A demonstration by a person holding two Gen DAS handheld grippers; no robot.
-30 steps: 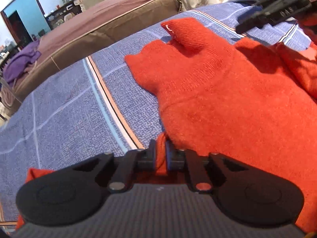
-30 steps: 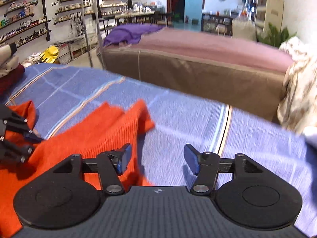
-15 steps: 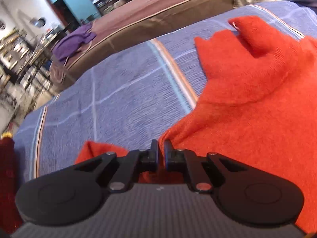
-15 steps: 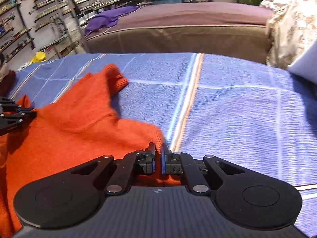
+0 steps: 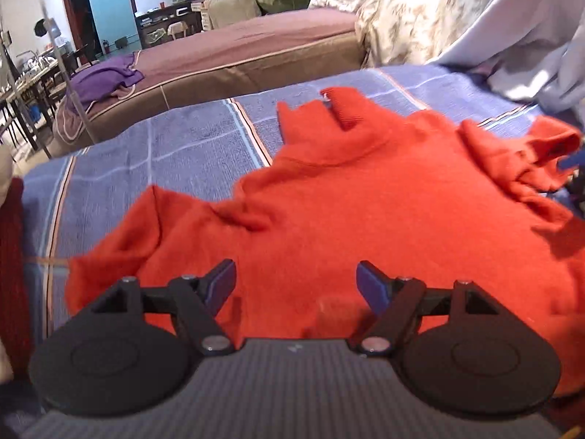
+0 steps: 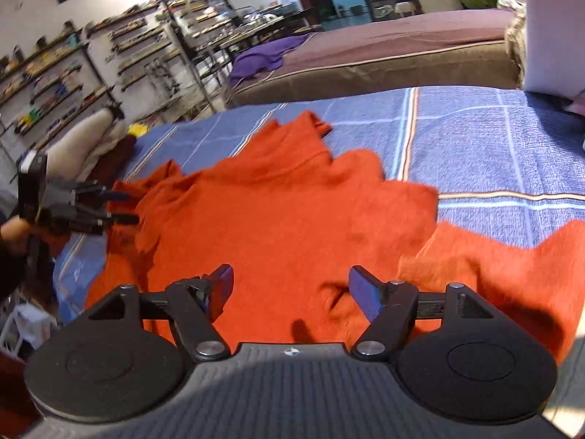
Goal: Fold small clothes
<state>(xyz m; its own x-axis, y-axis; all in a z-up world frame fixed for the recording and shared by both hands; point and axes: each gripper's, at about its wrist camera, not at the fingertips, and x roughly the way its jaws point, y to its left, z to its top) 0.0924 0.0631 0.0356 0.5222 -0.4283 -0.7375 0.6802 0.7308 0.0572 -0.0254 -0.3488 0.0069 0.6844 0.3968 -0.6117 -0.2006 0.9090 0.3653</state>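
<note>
An orange knit sweater (image 5: 384,212) lies spread on the blue striped bedspread (image 5: 164,157), collar at the far side, sleeves bunched at left and right. It also shows in the right wrist view (image 6: 285,219). My left gripper (image 5: 296,287) is open and empty, hovering over the sweater's near edge. My right gripper (image 6: 290,289) is open and empty over the sweater body. The left gripper also shows at the left edge of the right wrist view (image 6: 117,206), beside the crumpled sleeve.
A brown bed (image 5: 256,55) with a purple cloth (image 5: 102,80) stands beyond the bedspread. Pale fabric (image 5: 530,36) is piled at the right. A dark red garment (image 5: 11,256) lies at the left edge. Shelves (image 6: 91,73) line the far wall.
Both grippers were shut on the sweater's edge half a second ago; both have opened and let it go. Both have pulled back, and the whole sweater now shows lying flat.
</note>
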